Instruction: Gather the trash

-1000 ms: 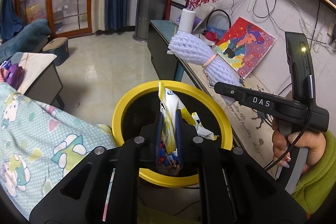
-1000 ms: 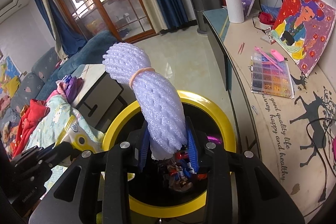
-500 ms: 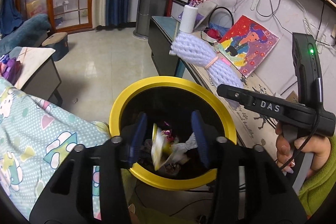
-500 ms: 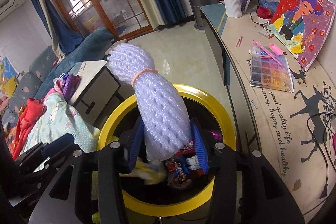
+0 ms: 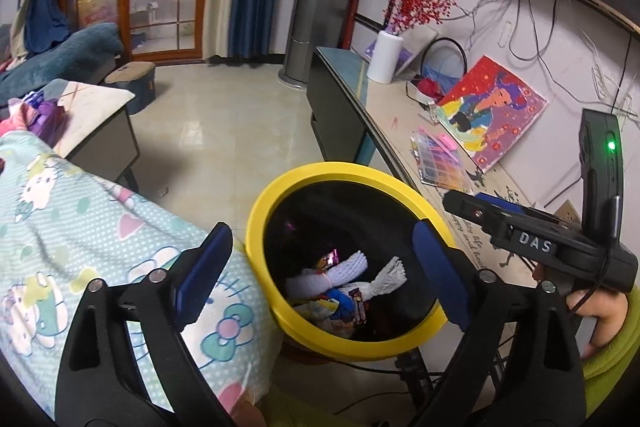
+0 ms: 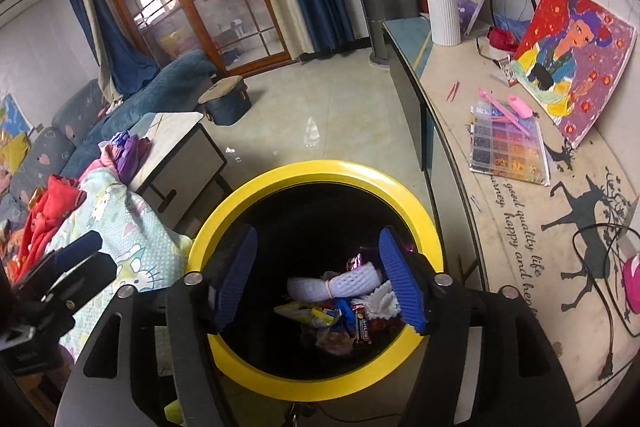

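A black trash bin with a yellow rim (image 5: 344, 171) (image 6: 316, 169) stands just below both grippers. Inside it lie a white foam net (image 5: 320, 279) (image 6: 340, 281) tied with a rubber band and several colourful snack wrappers (image 5: 352, 303) (image 6: 320, 313). My left gripper (image 5: 320, 267) hangs over the bin's left side. Its jaws are opening wide, with nothing between the blue pads. My right gripper (image 6: 318, 277) hovers over the bin's middle. Its jaws are also opening and hold nothing. A hand (image 5: 592, 307) in a green sleeve grips its handle.
A bed cover (image 5: 100, 227) with a cartoon print borders the bin on the left. A long sideboard (image 6: 460, 155) on the right carries a painting (image 6: 572, 59), a bead box (image 6: 508, 147) and a white vase (image 6: 442, 15). A low side table (image 6: 176, 147) stands behind, and beyond it is tiled floor.
Both grippers opened. The snack wrapper dropped from the left gripper into the bin, and the foam net fell from the right gripper and now lies on the trash.
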Tool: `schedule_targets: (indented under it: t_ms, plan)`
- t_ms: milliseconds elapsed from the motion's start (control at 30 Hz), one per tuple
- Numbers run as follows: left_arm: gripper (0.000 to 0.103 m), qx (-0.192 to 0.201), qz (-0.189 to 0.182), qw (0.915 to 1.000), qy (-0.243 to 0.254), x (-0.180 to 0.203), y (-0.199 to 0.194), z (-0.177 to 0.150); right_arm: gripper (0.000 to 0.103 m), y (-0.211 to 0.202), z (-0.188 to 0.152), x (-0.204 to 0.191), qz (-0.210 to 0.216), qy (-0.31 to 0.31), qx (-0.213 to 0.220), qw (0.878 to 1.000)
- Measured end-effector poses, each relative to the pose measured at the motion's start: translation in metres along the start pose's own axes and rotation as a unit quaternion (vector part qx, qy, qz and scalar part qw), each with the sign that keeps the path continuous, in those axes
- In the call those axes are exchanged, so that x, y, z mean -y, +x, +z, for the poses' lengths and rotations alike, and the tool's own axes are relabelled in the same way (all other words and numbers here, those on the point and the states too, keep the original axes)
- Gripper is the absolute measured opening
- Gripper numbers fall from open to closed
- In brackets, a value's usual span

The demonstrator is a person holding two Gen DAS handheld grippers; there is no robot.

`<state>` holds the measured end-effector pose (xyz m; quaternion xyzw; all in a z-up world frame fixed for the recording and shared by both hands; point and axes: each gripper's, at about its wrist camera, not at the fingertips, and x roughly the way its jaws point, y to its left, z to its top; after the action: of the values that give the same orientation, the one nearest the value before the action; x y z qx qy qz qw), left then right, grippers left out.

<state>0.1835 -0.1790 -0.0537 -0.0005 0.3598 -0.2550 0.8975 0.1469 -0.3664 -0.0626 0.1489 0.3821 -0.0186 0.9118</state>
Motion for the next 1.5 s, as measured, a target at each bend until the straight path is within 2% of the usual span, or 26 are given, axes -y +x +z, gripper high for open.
schedule_targets:
  t_ms: [100,200,267,333,467,567,867,1100,1367,1500]
  plan:
    - [0.088,0.009,0.01,0.9999,-0.008,-0.009,-0.01,-0.001,0.076,-0.008,-0.002,-0.01,0.001,-0.012,0.011,1.0]
    - [0.092,0.018,0.02,0.9995,-0.016,-0.017,-0.022,-0.002,0.078,-0.014,-0.004,-0.021,0.001,-0.024,0.022,0.999]
    - [0.092,0.022,0.027,0.9992,-0.02,-0.021,-0.028,-0.001,0.08,-0.018,-0.006,-0.031,0.004,-0.034,0.026,0.999]
    - [0.092,0.029,0.037,0.9985,-0.027,-0.029,-0.038,-0.002,0.087,-0.024,-0.008,-0.042,0.008,-0.044,0.034,0.998]
    - [0.092,0.046,0.051,0.9969,-0.04,-0.042,-0.058,-0.007,0.089,-0.04,-0.012,-0.061,0.017,-0.059,0.059,0.996]
    - [0.092,0.061,0.062,0.995,-0.049,-0.052,-0.078,-0.01,0.097,-0.053,-0.016,-0.074,0.02,-0.067,0.08,0.994]
    - [0.092,0.115,0.121,0.984,-0.062,-0.072,-0.136,-0.031,0.097,-0.093,-0.037,-0.117,0.03,-0.108,0.146,0.983]
    - [0.092,0.143,0.157,0.9747,-0.069,-0.085,-0.17,-0.057,0.097,-0.11,-0.061,-0.143,0.025,-0.13,0.177,0.975]
    - [0.092,0.162,0.182,0.9679,-0.062,-0.087,-0.196,-0.083,0.097,-0.127,-0.081,-0.155,0.013,-0.126,0.228,0.965]
    - [0.092,0.169,0.182,0.9664,-0.064,-0.087,-0.203,-0.093,0.097,-0.132,-0.092,-0.16,0.011,-0.13,0.24,0.962]
